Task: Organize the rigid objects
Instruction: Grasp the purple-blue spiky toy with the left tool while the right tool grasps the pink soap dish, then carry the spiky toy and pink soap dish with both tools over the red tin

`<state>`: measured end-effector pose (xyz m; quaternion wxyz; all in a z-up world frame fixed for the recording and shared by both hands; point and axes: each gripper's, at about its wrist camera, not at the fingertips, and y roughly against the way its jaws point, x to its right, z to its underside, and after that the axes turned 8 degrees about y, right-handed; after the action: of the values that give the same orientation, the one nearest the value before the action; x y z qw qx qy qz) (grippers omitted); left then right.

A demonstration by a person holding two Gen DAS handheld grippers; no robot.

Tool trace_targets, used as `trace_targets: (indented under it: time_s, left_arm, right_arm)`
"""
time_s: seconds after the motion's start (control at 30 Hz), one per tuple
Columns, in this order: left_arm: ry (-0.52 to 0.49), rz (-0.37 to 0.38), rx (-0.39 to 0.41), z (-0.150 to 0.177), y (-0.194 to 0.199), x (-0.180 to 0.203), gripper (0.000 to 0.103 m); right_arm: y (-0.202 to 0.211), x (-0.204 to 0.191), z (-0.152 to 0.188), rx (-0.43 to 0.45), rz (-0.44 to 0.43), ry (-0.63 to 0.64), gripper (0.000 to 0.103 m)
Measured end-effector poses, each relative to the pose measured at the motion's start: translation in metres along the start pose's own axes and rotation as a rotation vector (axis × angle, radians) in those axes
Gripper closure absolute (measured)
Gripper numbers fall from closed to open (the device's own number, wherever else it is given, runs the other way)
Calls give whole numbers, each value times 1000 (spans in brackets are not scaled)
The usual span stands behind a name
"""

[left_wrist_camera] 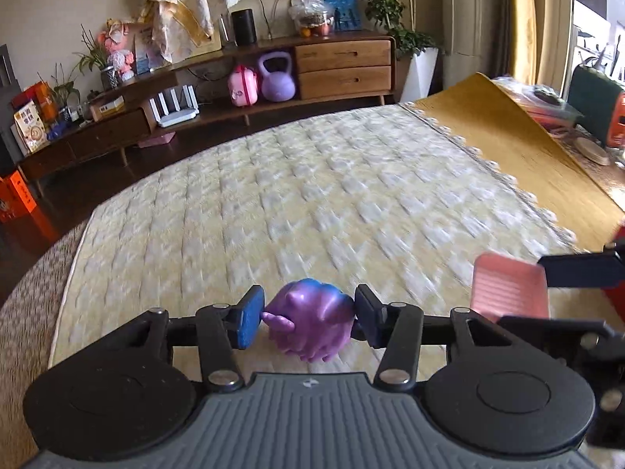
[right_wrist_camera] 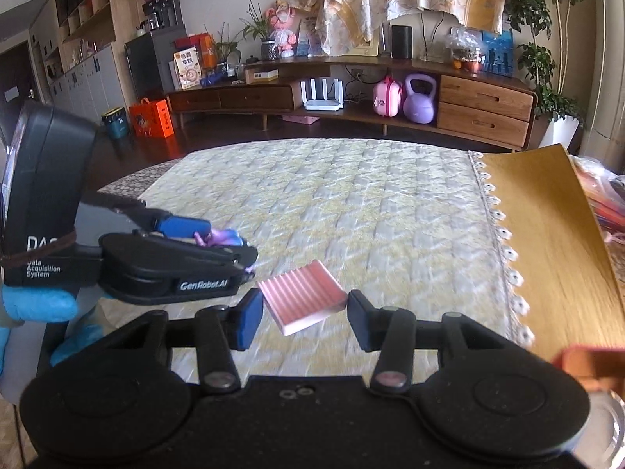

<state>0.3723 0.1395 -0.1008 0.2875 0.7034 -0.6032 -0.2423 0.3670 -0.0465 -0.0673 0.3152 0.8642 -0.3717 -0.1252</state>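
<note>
The left gripper (left_wrist_camera: 308,322) is clenched on a glossy purple lumpy plastic toy (left_wrist_camera: 312,320), held above the quilted cream mattress (left_wrist_camera: 312,195). The right gripper (right_wrist_camera: 304,312) grasps a ribbed pink square block (right_wrist_camera: 302,297) between its pads.

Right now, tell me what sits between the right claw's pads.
A pink ribbed block, held corner to corner between the right claw pads, in the right wrist view.

A quilted yellow-white mattress (right_wrist_camera: 351,203) fills mid-frame, a mustard cloth with lace edging (right_wrist_camera: 547,242) lying over its right side
</note>
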Motion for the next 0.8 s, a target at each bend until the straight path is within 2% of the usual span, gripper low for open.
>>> trace_targets:
  time_s: [0.23,0.27,0.37,0.53,0.57,0.63,0.67,0.7,0.8]
  left_arm:
    - [3,29,-23,27,36,11,55]
    - [6,39,-19,29,43,12,72]
    - [19,70,-18,35,65,17,80]
    - [-25,45,-4,50,83,32,79]
    - [-25,49,0,54,84,33,75]
    - [-22,50,10,61,86,33,54]
    - [-23,38,21,64,86,33,32]
    - [-22,24,39,68,87,32,20]
    - [-29,-14,47,75,85,31,20]
  right_arm:
    - [47,1,21,18,7,-13,56]
    - [54,2,24,20,9,-17,56]
    - [73,7,32,25,24,-25,56]
    - [97,11,50,27,43,-47,56]
    - [100,12,53,26,44,-52,56]
    - [106,14,60,24,46,-60,56]
    - [109,14,63,22,46,-64,56]
    - [112,15,68,19,47,-70,56]
    - [117,18,79,8,48,-93,56]
